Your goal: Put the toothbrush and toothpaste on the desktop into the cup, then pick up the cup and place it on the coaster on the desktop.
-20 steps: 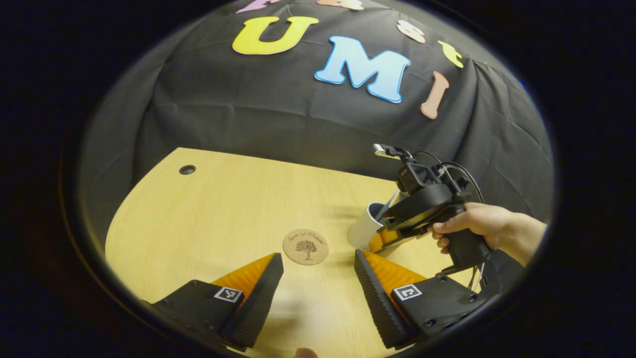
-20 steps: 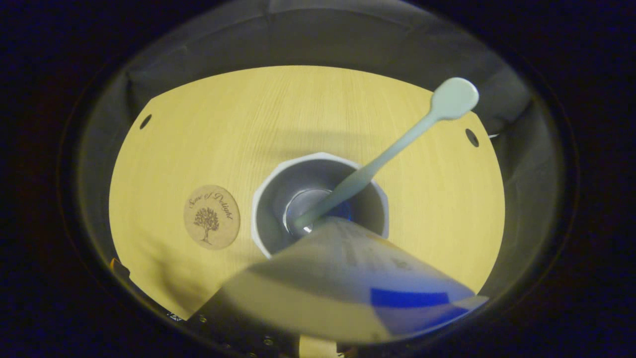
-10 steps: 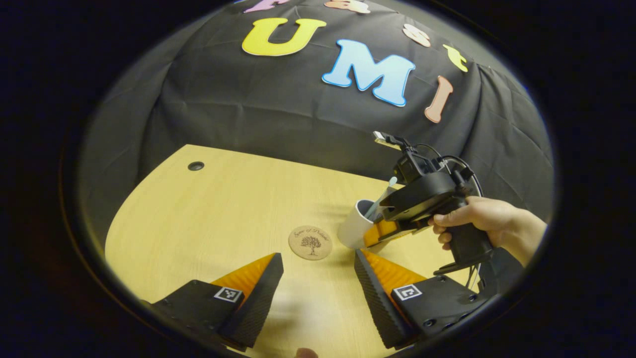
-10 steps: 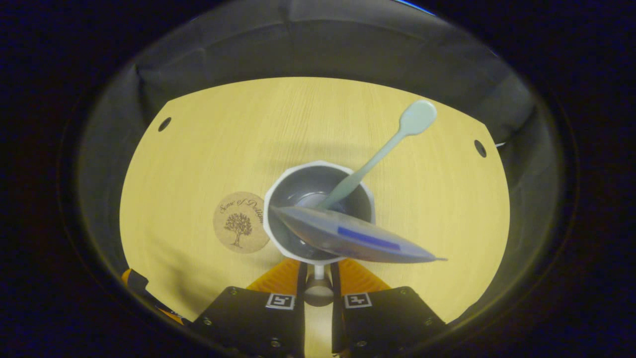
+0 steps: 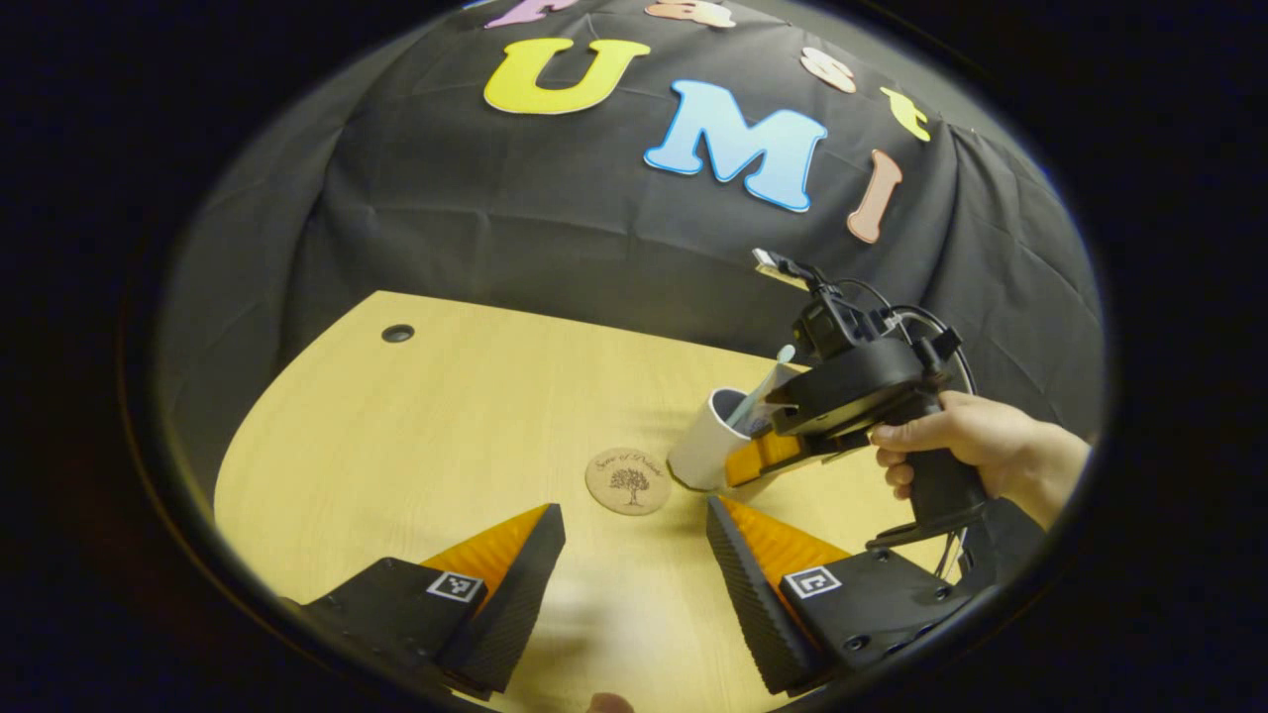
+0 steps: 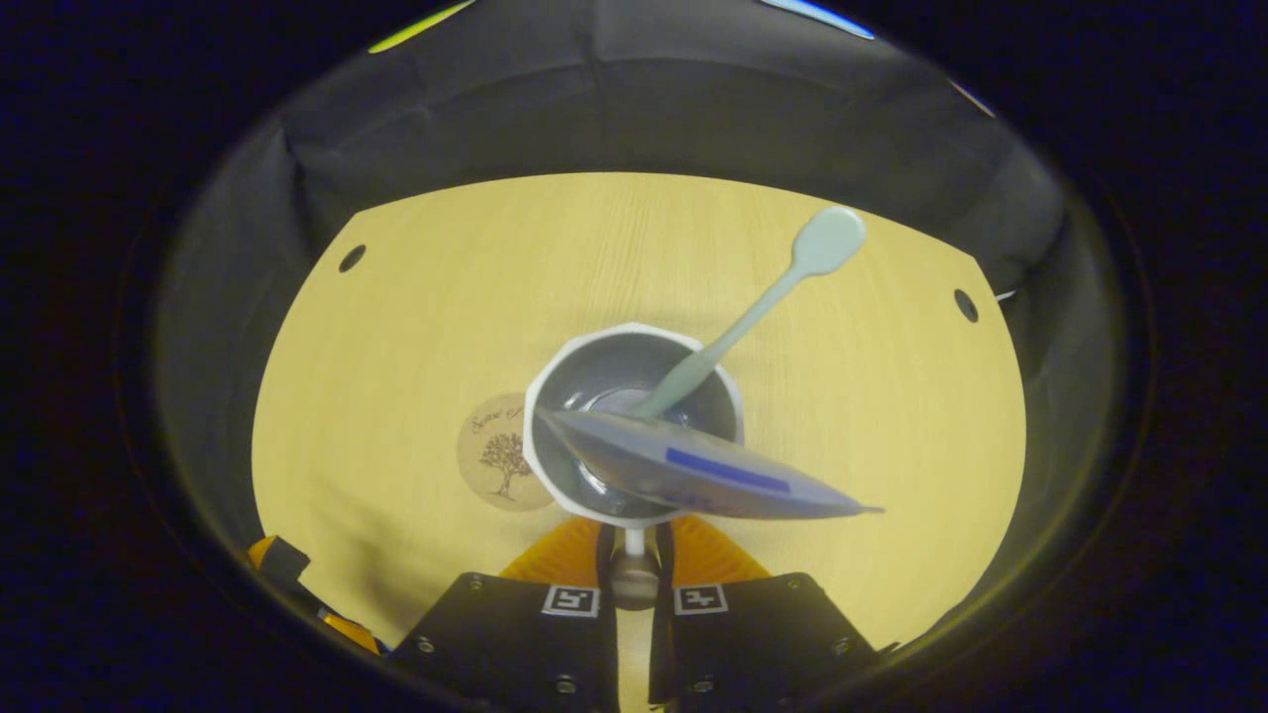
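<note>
The cup [image 6: 634,421] has come off the desktop [image 6: 416,327] and moved toward the coaster [image 6: 495,453]: half a second back there was a little desk between cup and coaster in the right gripper view, and now the cup's rim overlaps the coaster's edge. The right gripper [image 6: 634,525] stays clamped on the near wall of the cup, its fingers pressed close with the rim between them, and in the left gripper view the cup [image 5: 708,446] hangs tilted just beside the coaster [image 5: 628,480]. Toothbrush [image 6: 753,312] and toothpaste [image 6: 693,470] both ride inside – that part looks finished – so what remains is centring the cup over the coaster and lowering it. The left gripper [image 5: 634,574] hovers wide open and empty over the near desk
</note>
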Tool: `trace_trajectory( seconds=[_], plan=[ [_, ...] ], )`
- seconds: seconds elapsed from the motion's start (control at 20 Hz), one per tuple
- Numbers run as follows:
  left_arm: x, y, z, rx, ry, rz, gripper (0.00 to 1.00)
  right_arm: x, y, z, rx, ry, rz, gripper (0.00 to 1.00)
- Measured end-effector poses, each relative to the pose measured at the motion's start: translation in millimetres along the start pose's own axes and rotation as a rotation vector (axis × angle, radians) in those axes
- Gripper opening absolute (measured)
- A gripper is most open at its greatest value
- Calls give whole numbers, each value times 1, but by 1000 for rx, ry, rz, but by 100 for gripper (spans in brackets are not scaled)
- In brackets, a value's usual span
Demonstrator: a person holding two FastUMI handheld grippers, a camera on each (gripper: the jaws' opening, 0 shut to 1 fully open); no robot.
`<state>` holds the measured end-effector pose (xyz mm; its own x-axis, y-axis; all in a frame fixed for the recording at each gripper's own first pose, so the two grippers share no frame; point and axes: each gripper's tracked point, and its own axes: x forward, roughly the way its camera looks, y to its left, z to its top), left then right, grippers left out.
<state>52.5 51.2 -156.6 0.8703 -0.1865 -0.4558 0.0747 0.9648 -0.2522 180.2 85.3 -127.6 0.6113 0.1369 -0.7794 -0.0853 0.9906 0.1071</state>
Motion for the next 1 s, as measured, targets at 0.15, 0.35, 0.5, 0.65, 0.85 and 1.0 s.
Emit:
trace_trajectory(
  seconds=[0.15,0.35,0.5,0.65,0.85,1.0],
  plan=[
    [-3,6,0,-7,1,10,94,-2,19,-1,-14,-3,23,12],
    [-8,14,-2,-19,-1,26,94,-3,43,-2,-39,8,59,12],
    [-14,23,-5,-31,-5,40,94,6,51,-1,-60,15,68,12],
    [-18,30,-9,-48,1,48,94,13,63,2,-79,26,63,12],
    [-22,35,-14,-57,19,56,95,17,69,5,-91,37,42,12],
    [-22,37,-15,-73,21,58,95,22,79,6,-115,54,27,13]
  ],
)
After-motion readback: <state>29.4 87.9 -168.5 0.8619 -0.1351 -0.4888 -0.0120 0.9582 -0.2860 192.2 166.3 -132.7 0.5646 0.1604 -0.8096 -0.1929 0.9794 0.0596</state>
